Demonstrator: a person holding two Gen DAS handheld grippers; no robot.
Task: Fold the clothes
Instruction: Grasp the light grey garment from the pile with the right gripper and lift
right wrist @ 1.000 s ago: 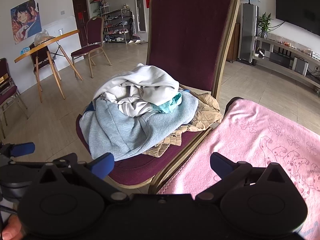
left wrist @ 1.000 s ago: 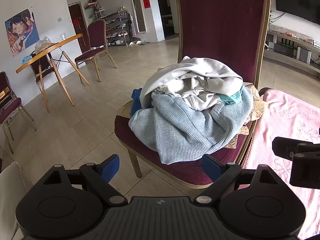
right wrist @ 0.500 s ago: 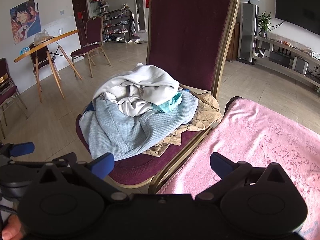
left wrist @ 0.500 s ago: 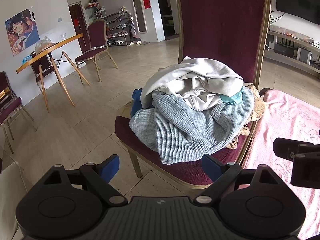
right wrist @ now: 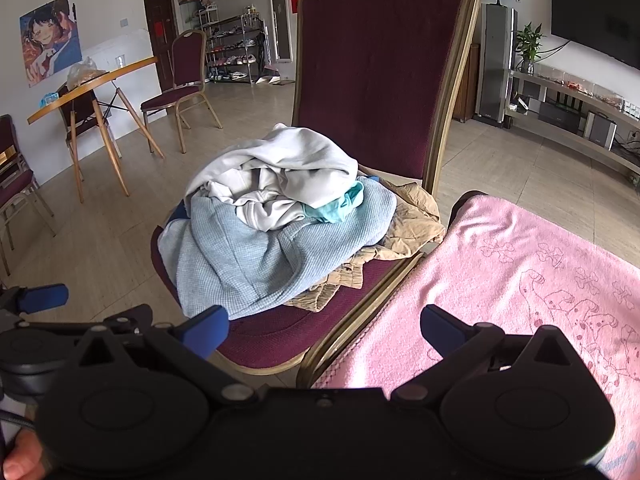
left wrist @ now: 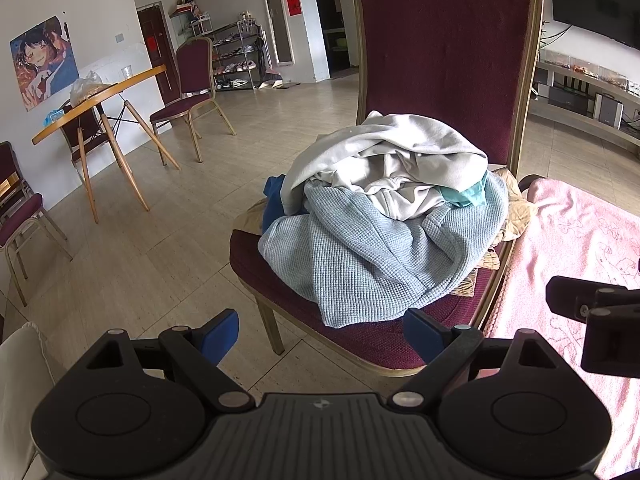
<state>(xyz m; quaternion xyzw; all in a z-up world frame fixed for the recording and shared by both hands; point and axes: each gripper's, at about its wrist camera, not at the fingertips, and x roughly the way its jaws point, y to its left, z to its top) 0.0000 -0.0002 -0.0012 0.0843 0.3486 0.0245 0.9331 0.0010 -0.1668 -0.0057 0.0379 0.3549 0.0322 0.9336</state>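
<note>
A heap of clothes lies on the seat of a maroon chair. A pale blue waffle-knit garment drapes over the front; a light grey sweatshirt sits on top. A teal piece and tan cloth poke out to the right. My left gripper hangs open in front of the chair's front edge, holding nothing. Just as empty, my right gripper is open over the gap between the chair and a pink towel.
The pink towel covers a surface right of the chair. A wooden table and more maroon chairs stand at the left wall. A low shelf unit runs along the right. Tiled floor lies open to the left. A white cushion is at lower left.
Both grippers have held almost still and stayed open; the view has crept only very slightly. The clothes have not moved.
</note>
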